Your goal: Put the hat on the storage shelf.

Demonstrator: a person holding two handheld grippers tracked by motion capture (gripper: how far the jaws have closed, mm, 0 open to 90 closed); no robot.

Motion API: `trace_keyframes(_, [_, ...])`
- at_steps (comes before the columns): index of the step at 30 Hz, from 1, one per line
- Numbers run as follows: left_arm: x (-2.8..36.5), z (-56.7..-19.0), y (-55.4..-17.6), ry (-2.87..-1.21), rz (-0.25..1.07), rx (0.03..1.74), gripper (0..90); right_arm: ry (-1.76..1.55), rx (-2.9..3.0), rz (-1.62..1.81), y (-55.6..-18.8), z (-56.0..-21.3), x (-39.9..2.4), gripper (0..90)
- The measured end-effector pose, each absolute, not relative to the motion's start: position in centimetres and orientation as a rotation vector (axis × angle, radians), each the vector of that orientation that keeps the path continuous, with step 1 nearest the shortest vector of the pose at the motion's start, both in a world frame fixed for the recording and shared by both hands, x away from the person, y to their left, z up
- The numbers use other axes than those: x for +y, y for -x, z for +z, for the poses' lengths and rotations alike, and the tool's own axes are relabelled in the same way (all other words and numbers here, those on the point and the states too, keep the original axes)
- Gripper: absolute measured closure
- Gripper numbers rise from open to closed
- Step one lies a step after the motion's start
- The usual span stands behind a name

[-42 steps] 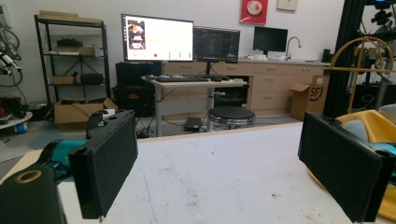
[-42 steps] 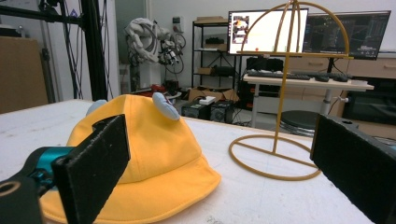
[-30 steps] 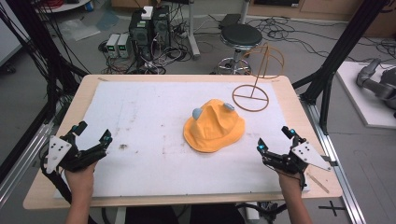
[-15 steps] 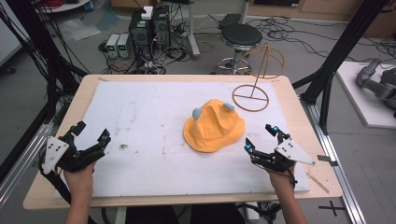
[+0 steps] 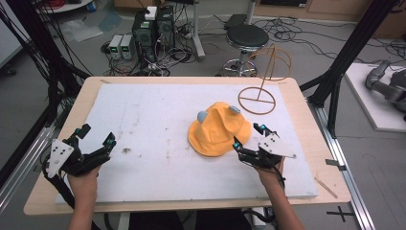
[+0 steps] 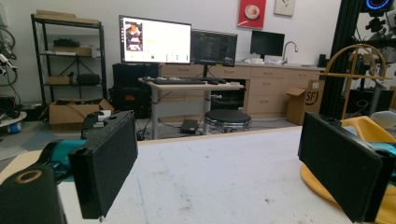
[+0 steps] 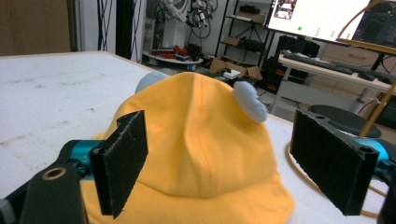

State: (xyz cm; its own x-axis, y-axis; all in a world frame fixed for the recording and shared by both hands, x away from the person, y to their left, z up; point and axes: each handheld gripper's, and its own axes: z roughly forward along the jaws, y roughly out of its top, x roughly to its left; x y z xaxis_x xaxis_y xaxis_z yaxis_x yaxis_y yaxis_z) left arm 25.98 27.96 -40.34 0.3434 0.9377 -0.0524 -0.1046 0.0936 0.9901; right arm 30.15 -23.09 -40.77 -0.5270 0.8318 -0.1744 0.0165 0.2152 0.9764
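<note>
A yellow bucket hat (image 5: pixel 219 135) with two small pale-blue ears (image 5: pixel 202 116) lies on the white mat (image 5: pixel 153 124) that covers the wooden worktop (image 5: pixel 306 115), a little right of the mat's middle. Its brim spreads flat on the mat and the crown stands up, crumpled.

The right tongs (image 5: pixel 249 136) sit at the hat's near-right edge, held from below by the person's right hand (image 5: pixel 270 167). Their jaws are spread wide, one tip just beside the brim and the other off to the right of it. In the right gripper view the two black jaws stand apart on either side of the hat (image 7: pixel 196 154), with the crown and one ear (image 7: pixel 250 101) between them and nothing gripped; whether a jaw touches the cloth I cannot tell.

The left tongs (image 5: pixel 95 139) rest low over the mat near the worktop's near-left corner, well apart from the hat, held by the left hand (image 5: pixel 84 177). They too are released: the left gripper view shows both jaws wide apart over bare, scuffed mat (image 6: pixel 224 177), with a slice of the hat (image 6: pixel 364 128) at the right edge.

Beyond the hat, near the far-right corner, stands a thin wire stand (image 5: pixel 263 81), a ring base on the worktop and a rounded hoop above it. A black stool (image 5: pixel 246 36) sits on the floor behind the worktop.
</note>
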Motion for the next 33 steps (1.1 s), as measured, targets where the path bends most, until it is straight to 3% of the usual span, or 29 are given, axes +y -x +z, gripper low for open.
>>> trace_keyframes(13, [28.1,-40.3,-26.0,-1.209,0.952,0.903,12.4,-0.829,1.82,1.309,-33.3,-41.4,-18.7,25.7])
trace_keyframes(23, [28.2,-40.4,-26.1,-1.213,0.949,0.905,12.4,-0.858,1.857,1.212,-34.9,-42.5,-18.1,34.8])
trace_keyframes(27, [28.2,-40.4,-26.1,-1.212,0.948,0.905,12.4,-0.909,1.877,1.162,-35.5,-43.0,-18.1,42.7])
trace_keyframes(33, [28.2,-40.5,-26.1,-1.21,0.944,0.908,12.4,-0.922,1.889,1.138,-35.8,-43.4,-17.8,44.8])
